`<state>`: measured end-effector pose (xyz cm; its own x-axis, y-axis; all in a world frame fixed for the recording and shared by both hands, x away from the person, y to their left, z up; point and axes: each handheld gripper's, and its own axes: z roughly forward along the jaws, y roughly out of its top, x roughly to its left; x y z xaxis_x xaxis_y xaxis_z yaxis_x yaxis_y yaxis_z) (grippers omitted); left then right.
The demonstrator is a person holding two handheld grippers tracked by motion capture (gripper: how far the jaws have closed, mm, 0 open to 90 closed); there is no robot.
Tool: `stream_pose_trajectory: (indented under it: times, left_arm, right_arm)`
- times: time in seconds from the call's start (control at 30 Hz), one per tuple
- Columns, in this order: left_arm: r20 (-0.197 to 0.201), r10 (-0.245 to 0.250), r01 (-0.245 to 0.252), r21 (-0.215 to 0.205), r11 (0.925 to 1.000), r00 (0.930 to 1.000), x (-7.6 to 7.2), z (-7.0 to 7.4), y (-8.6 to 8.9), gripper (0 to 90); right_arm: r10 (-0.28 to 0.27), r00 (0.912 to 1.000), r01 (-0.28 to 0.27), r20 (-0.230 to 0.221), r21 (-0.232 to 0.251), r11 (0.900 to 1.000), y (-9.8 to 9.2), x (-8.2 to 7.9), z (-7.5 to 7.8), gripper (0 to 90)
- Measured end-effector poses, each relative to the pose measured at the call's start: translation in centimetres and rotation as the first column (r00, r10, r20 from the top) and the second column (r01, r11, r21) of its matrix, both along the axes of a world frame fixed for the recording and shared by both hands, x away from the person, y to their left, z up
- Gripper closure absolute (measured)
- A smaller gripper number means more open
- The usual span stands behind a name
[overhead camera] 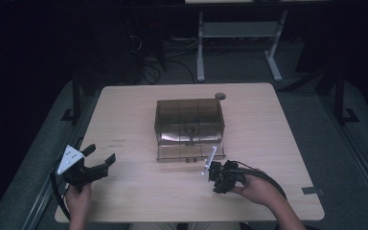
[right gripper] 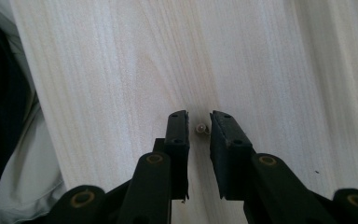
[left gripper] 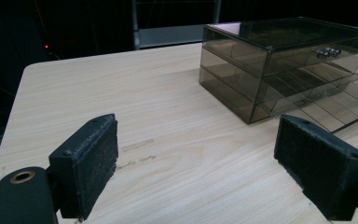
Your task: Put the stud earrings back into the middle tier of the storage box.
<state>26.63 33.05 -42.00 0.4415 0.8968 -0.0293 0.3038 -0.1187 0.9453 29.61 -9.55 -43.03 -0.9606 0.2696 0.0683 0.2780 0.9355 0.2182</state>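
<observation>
Hovering right gripper (right gripper: 198, 120): points straight down at the bench (overhead camera: 124, 110) near its front right corner, jaws drawn narrow, not yet pinching.
Bead (right gripper: 199, 128): one, small and pale, lying on the wood between the two pads, whether touching them I cannot tell.
Left gripper (left gripper: 196, 158): near the front left corner, jaws spread wide, holding nothing.
Drawer box (overhead camera: 189, 120): one, smoky clear plastic, mid-bench toward the back edge, bottom drawer (overhead camera: 190, 152) pulled out.
</observation>
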Motion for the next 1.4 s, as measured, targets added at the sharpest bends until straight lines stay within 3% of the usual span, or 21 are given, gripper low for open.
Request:
stream_pose_trajectory:
  times: [0.33,0.6,0.7,0.77,0.9,1.07,1.4]
  left_arm:
    - [0.003,0.006,-0.006,-0.018,0.9998,1.0,0.0,0.0,0.2,13.0]
    - [0.001,0.008,-0.008,-0.021,0.9997,1.0,0.1,0.0,0.1,13.0]
    - [0.005,0.008,-0.008,-0.019,0.9998,1.0,0.0,0.1,0.1,13.0]
    - [0.004,0.007,-0.007,-0.024,0.9997,1.0,0.1,0.1,0.0,13.0]
    - [-0.001,0.006,-0.006,-0.024,0.9997,1.0,0.2,0.0,-0.1,13.0]
    - [0.001,0.009,-0.009,-0.028,0.9996,1.0,0.1,0.1,-0.1,13.0]
    - [0.002,0.008,-0.008,-0.022,0.9997,1.0,0.1,0.1,0.1,13.0]
  right_arm:
    - [0.031,0.9995,-0.03,0.011,-0.054,0.998,0.5,0.0,-0.6,80.3]
    - [0.034,0.9994,-0.034,0.0,-0.047,0.998,0.3,0.2,-0.7,85.4]
    - [0.031,0.9995,-0.031,-0.005,-0.016,0.999,0.1,0.3,-0.4,89.7]
    - [0.023,0.9997,-0.023,-0.007,0.0,1.0,-0.1,0.4,-0.2,88.8]
    - [0.022,0.9996,-0.022,-0.018,-0.012,1.0,-0.2,0.6,-0.5,87.9]
    - [0.007,1.0,-0.007,-0.002,0.011,1.0,-0.5,0.7,-0.1,86.5]
    - [0.042,0.9991,-0.042,0.004,-0.03,0.999,0.6,0.5,-0.5,82.3]
